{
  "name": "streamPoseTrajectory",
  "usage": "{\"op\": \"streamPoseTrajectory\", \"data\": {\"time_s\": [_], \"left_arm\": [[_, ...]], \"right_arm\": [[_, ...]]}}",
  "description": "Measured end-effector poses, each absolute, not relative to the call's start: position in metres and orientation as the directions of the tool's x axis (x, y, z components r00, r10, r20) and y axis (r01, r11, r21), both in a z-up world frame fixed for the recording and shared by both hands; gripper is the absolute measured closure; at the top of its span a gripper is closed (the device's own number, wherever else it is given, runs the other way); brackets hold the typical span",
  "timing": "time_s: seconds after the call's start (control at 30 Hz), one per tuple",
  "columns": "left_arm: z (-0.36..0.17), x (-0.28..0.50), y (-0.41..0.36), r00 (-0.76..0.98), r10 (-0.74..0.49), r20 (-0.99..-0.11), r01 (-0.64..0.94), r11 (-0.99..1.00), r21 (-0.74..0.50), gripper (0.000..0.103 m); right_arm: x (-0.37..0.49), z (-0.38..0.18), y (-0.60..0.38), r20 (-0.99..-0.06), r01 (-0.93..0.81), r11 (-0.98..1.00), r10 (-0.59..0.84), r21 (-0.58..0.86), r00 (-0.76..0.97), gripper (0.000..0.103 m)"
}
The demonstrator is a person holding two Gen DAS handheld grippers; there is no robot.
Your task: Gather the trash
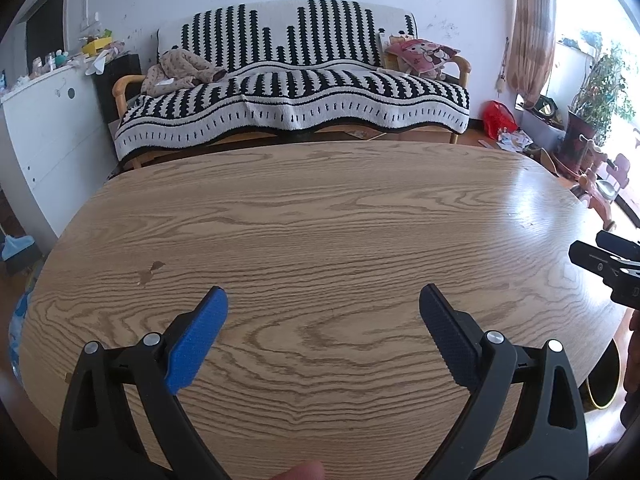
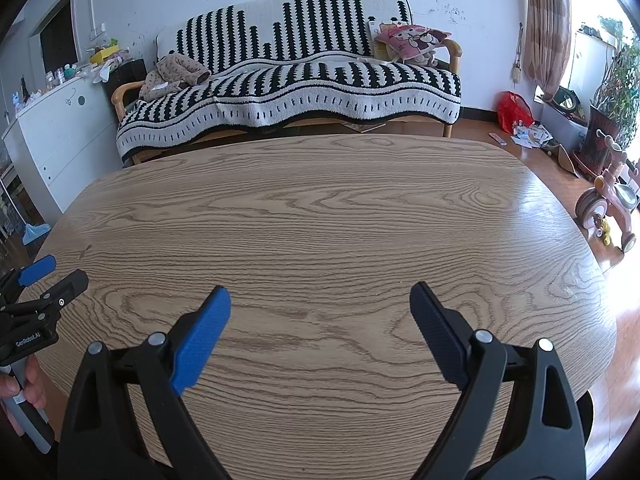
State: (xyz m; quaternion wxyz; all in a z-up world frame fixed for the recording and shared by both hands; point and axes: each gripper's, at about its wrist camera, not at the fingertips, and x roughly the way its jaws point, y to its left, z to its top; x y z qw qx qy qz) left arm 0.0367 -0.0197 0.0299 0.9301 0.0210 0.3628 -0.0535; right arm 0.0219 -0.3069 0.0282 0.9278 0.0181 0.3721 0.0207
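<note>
Hovering side by side above the wooden worktop, both tools carry nothing. The left gripper has its fingers spread wide with only bare wood grain between them, and the right gripper stands just as wide and just as empty over the same surface. Each shows at the edge of the other's view, so they sit near one another at the near side of the worktop.

The worktop itself bears no wrapper, scrap or cup in either view — only a small dark stain towards its left part. Whether it held trash to begin with cannot be told from here. The one thing that looks like trash lies well apart from both grippers: a scatter of papers on the floor by the far right wall, just beside a red plastic bag and near a potted plant. A dark round container with a yellow rim shows below the worktop's right edge; it may be a bin, though too little of it shows to be sure.

My judgement is that nothing is being collected at this instant — either the worktop's share is finished or the work has not begun, and the floor litter beyond the sofa remains to be gathered.
</note>
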Motion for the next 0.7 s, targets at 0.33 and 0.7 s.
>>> {"op": "streamPoseTrajectory", "data": {"time_s": [0.33,0.7], "left_arm": [[0.0322,0.0338,-0.0249,0.748,-0.083,-0.658,0.140,0.990,0.034,0.007],[0.0307,0.0393,-0.0191,0.732,-0.086,-0.676,0.123,0.992,0.007,0.007]], "right_arm": [[0.0213,0.0282,-0.3082,-0.689,-0.024,0.999,0.051,0.049,0.723,0.015],[0.0225,0.0286,-0.3104,-0.691,-0.018,0.999,0.049,0.051,0.721,0.015]]}}
